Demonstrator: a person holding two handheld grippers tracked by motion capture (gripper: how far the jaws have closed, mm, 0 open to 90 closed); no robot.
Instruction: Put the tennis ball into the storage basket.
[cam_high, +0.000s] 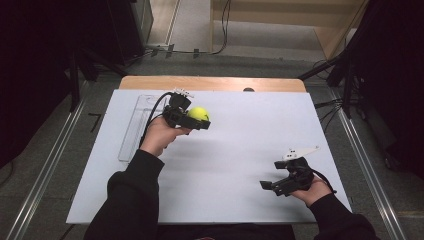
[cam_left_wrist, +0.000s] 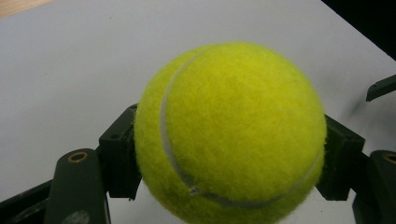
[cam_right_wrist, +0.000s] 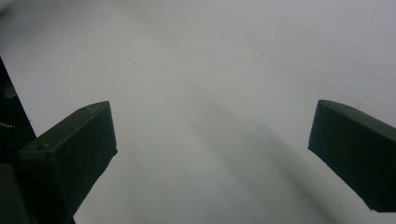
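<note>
A yellow tennis ball (cam_high: 198, 114) is held above the white table sheet at the back left, with my left gripper (cam_high: 201, 120) shut on it. In the left gripper view the ball (cam_left_wrist: 231, 133) sits between the two black jaws, whose pads (cam_left_wrist: 120, 158) press on its sides. My right gripper (cam_high: 271, 184) rests low near the front right of the sheet, pointing left. Its jaws stand wide apart in the right gripper view, where the gripper (cam_right_wrist: 212, 140) has nothing but white sheet between its fingers.
A clear plastic tube (cam_high: 134, 126) lies lengthwise along the left side of the white sheet (cam_high: 235, 150). A wooden table edge (cam_high: 212, 83) runs along the back. Metal rails (cam_high: 45, 170) flank the table on both sides.
</note>
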